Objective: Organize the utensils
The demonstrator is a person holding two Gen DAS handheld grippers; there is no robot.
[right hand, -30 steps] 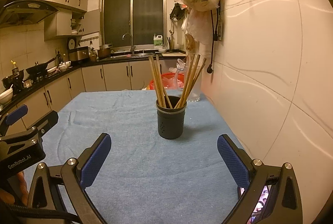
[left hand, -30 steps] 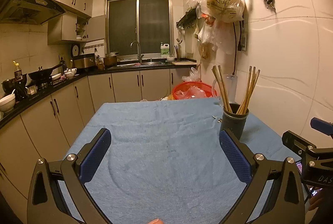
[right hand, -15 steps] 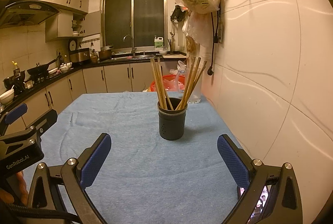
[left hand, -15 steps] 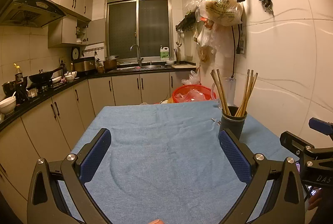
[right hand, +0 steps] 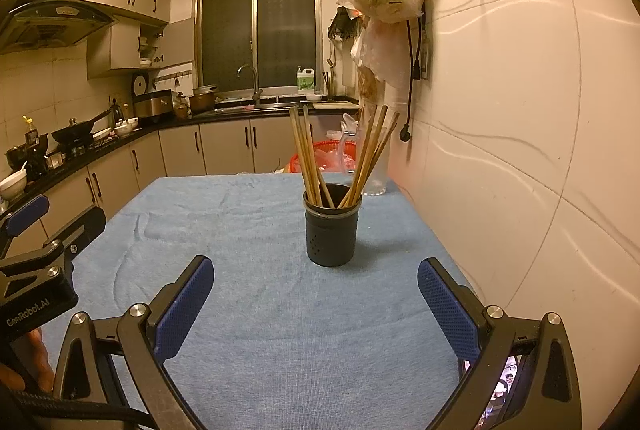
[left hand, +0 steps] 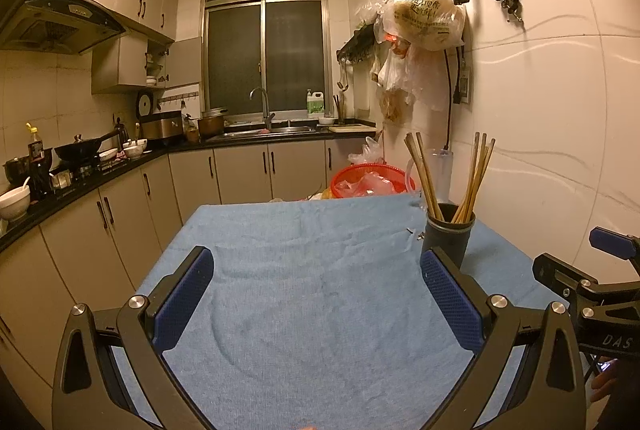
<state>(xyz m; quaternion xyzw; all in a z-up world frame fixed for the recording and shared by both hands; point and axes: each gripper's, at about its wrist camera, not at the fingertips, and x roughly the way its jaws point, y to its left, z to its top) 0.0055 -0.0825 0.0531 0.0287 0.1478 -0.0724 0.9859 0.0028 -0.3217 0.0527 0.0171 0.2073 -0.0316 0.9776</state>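
A dark round utensil holder (right hand: 331, 230) stands upright on the blue towel (right hand: 256, 230), with several wooden chopsticks (right hand: 308, 158) leaning inside it. It also shows at the right in the left wrist view (left hand: 448, 236). My right gripper (right hand: 316, 304) is open and empty, a short way in front of the holder. My left gripper (left hand: 316, 302) is open and empty over bare towel (left hand: 304, 270), to the left of the holder. The right gripper's body (left hand: 592, 294) shows at the right edge of the left wrist view.
A white tiled wall (right hand: 500, 150) runs close along the table's right side. A clear jug (right hand: 378, 170) and a red basket (right hand: 324, 154) stand beyond the table's far end. Kitchen cabinets and a counter (left hand: 80, 190) run along the left.
Both grippers have drifted slightly back and up, so the holder looks a little farther and lower. Both stay open and empty.
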